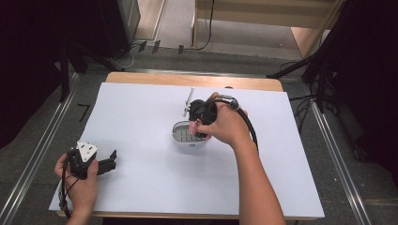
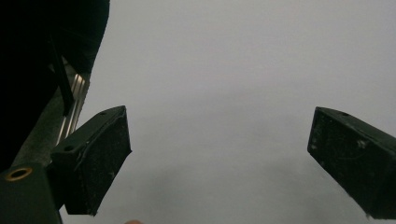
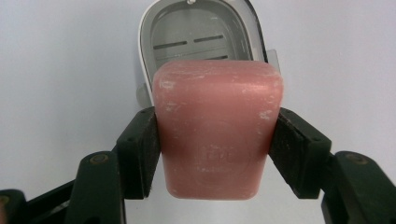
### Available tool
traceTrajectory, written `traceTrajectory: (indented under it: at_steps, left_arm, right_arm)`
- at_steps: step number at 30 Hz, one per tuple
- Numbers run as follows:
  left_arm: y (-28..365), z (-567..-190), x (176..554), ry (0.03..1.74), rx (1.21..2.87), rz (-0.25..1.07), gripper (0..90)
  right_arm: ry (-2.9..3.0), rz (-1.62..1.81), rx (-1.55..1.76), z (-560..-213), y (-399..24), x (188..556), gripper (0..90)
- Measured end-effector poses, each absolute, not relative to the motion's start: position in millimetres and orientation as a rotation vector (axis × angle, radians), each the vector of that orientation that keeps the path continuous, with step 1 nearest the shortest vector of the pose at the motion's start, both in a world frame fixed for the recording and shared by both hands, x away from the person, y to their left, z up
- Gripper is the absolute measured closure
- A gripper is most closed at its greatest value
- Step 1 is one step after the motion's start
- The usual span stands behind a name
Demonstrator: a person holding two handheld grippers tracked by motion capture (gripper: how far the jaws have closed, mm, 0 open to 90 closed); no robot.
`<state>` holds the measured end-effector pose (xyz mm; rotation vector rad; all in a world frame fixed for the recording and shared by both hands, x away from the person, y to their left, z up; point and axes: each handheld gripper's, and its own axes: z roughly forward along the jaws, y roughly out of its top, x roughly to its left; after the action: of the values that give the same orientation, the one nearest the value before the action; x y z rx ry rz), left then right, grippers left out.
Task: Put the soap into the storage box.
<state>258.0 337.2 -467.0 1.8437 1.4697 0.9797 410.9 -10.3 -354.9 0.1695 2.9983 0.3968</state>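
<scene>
My right gripper [image 3: 217, 140] clamps the pink soap bar [image 3: 217, 130] by its sides, just above the white soap dish [image 3: 147, 42] mid-table [image 1: 141, 187]. Left gripper [image 2: 219, 158] gapes wide, idle. Risk: the slick bar slips sideways and catches the dish rim.

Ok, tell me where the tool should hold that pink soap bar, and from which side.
Across its two long flat sides near mid-length, coming in over one short end, as the right tool does now: the pink soap bar has parallel flanks, and the soap dish ahead stays unobstructed.
</scene>
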Motion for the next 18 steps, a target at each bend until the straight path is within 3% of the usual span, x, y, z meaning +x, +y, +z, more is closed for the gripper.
traceTrajectory:
  at_steps: [18]
  left_arm:
    - [337,-467,258,1.472,1.847,0.978,6.5]
  right_arm:
    - [3.013,0.312,0.121,-372,10,416,39.1]
